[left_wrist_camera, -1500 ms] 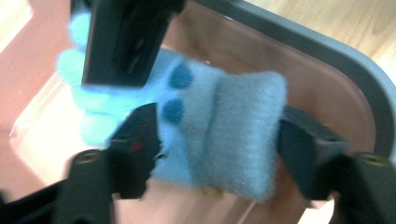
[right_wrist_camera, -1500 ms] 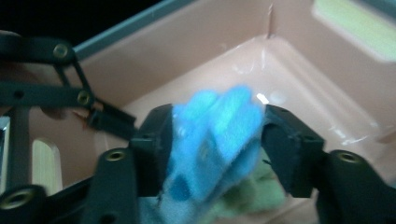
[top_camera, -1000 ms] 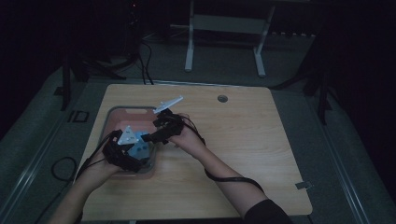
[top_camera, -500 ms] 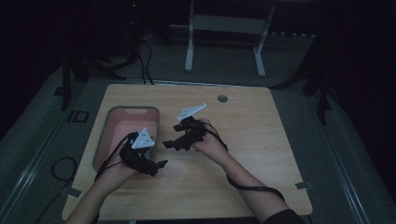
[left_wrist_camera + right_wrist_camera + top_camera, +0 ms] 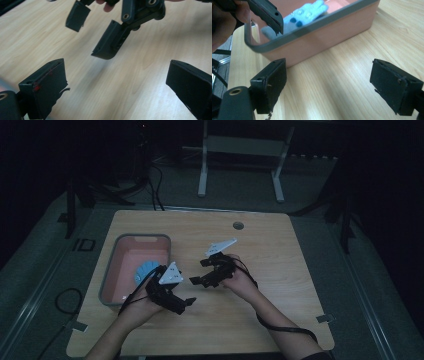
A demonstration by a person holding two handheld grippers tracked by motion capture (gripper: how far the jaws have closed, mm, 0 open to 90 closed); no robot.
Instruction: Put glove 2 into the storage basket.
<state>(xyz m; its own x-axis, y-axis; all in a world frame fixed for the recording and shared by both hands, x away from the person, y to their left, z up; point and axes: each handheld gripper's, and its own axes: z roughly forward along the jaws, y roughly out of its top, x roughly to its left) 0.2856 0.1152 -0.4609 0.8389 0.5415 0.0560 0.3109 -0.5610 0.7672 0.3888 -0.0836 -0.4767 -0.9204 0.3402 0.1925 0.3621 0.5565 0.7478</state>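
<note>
The blue glove lies inside the pink bin. Both the left gripper and right gripper hang just right of the bin, jaws wide and empty. I'd keep them spread and clear of the rim so nothing snags.

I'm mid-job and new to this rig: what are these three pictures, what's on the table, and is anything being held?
No robot arm here: a person holds a two-jaw tool in each hand. The high view looks down on the wooden table; it shows the left gripper and the right gripper. The other two pictures come from cameras riding on each gripper, looking along its black jaws. On the table stands a pink bin with a grey rim, and a light blue cloth item, perhaps a glove, lies inside it. Both grippers are open over bare wood and hold nothing.
</note>
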